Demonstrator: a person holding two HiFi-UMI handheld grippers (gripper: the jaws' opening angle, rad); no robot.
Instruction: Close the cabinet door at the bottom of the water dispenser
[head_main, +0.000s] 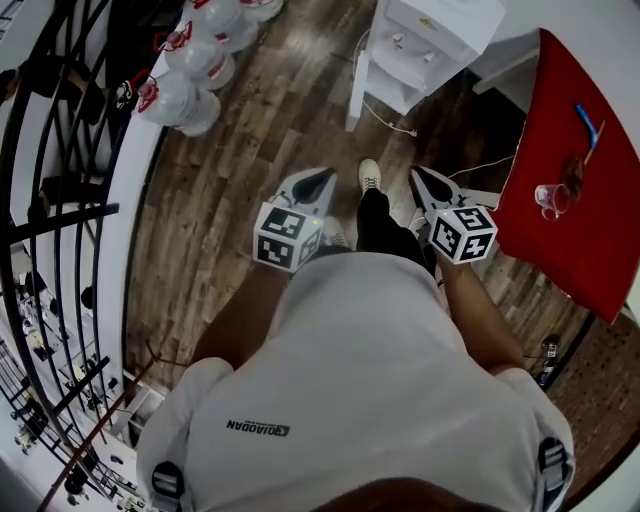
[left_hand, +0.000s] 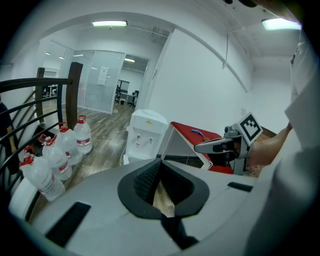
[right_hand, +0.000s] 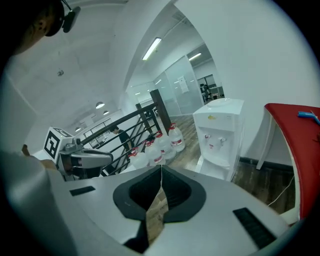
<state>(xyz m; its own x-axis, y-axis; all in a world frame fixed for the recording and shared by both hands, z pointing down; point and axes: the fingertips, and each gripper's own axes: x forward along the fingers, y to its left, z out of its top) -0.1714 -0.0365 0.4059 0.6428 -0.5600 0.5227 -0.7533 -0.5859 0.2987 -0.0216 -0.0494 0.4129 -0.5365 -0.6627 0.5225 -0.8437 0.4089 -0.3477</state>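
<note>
Jaws pressed together and empty, the left gripper (head_main: 315, 183) and right gripper (head_main: 430, 185) point at the water dispenser (head_main: 425, 40), well ahead. Its open cabinet door (head_main: 355, 90) lies nearer the left.

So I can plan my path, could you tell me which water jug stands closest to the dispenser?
The jug at the row's far end, nearest the white water dispenser; the others cluster further back by the black railing.

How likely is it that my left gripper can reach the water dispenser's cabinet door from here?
Probably not yet: the left gripper is held well short of the door, though only wooden floor lies between, so stepping closer should do.
</note>
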